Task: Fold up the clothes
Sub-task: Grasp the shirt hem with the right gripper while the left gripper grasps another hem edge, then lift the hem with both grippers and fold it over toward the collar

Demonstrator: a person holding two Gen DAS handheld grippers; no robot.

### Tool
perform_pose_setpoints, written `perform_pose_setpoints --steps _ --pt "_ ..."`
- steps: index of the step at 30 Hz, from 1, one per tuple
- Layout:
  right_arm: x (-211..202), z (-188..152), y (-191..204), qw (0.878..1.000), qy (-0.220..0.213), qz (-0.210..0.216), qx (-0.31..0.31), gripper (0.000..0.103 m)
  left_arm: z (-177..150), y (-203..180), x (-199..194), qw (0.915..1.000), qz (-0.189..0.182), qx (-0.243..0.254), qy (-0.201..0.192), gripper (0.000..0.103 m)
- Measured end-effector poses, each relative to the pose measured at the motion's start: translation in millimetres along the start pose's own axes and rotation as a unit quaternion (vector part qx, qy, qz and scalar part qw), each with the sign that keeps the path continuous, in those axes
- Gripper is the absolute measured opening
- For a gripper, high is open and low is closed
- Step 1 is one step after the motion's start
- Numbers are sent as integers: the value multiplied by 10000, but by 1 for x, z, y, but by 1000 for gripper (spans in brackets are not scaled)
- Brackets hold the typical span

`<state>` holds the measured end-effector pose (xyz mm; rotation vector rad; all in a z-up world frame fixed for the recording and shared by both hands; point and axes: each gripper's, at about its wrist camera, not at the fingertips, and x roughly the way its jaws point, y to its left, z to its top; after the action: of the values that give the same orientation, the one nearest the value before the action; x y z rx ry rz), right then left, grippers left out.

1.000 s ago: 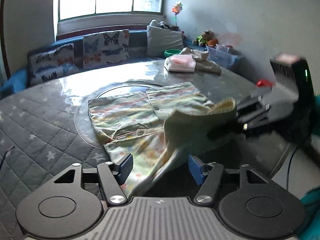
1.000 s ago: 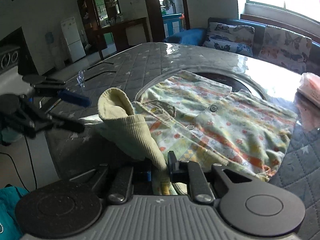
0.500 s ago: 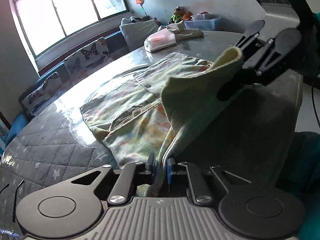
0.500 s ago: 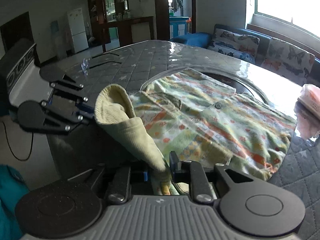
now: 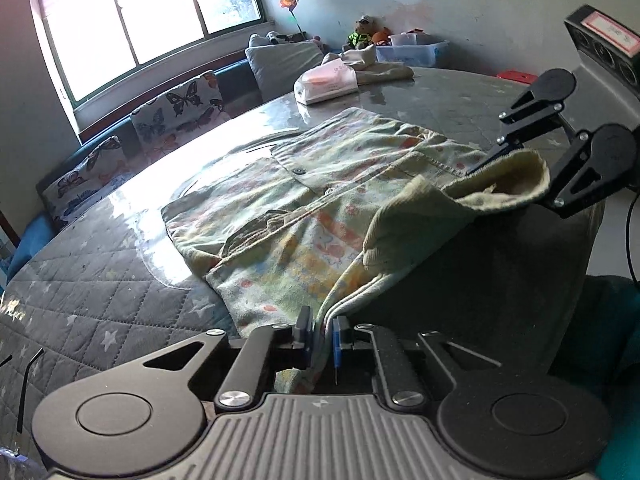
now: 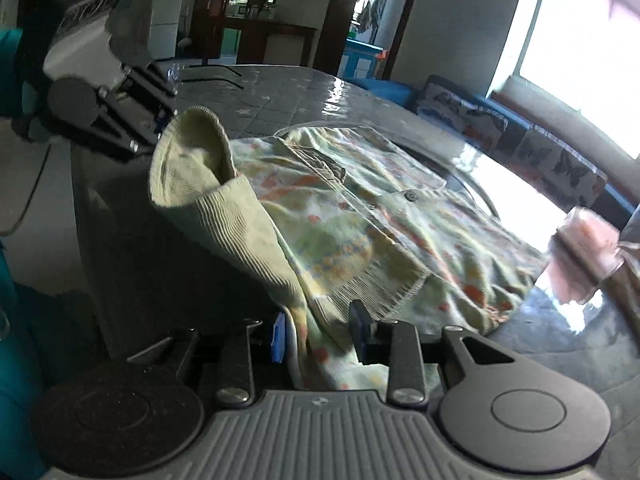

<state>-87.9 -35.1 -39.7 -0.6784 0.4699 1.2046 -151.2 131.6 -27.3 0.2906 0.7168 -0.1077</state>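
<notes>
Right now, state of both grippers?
Left gripper: closed, holding the shirt by its edge.
Right gripper: partly open, shirt cloth between its fingers; cannot tell whether it grips.

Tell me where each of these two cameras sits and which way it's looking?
Left wrist: rides the left gripper, facing across the table toward the window; the right gripper shows too.
Right wrist: rides the right gripper, facing the doorway; the left gripper shows.
Shared: the patterned shirt and its ribbed sleeve.
</notes>
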Motion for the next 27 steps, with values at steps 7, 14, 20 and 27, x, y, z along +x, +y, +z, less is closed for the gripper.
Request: perform_pose_setpoints --steps 7,14,20,27 --pt "-9 3 2 9999 -36 -78 -70 7 7 0 -14 9998 33 -146 -149 8" --pt "-52 13 2 9997 -32 225 54 7 14 -6 -58 9981 -216 -386 -424 7" --pt "-99 22 15 9981 133 592 -51 6 18 -21 -102 9968 -390 -413 -562 7" --pt "-93 49 -8 9993 57 338 -130 6 38 -8 -92 9958 -193 -535 -719 7"
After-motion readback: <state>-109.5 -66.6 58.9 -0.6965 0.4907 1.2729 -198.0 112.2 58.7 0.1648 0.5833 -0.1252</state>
